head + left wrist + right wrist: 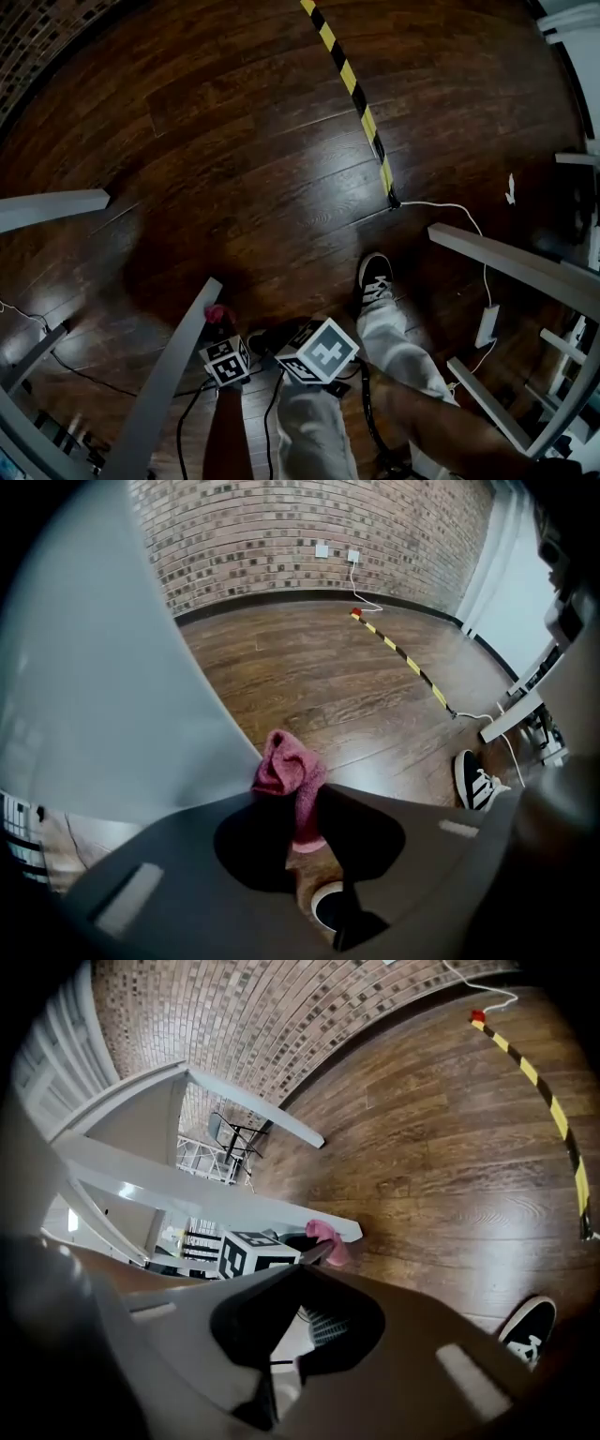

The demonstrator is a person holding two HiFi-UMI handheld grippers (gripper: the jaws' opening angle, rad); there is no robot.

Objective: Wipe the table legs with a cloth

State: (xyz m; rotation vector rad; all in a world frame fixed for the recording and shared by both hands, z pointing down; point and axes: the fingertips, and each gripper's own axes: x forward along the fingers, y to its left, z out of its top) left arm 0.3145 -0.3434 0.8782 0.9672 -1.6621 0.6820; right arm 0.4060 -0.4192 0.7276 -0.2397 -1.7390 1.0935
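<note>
one pink cloth (289,785) in left gripper (305,803), against one table leg (112,667)

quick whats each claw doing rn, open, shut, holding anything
Left claw: shut on the pink cloth, right beside the table leg.
Right claw: shut, nothing between its tips.

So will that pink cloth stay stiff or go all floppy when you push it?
Probably floppy: the pink cloth bunches into soft folds above the left gripper. It looks fuzzy, so it likely grips rather than slips, and should squash flat against the table leg.
</note>
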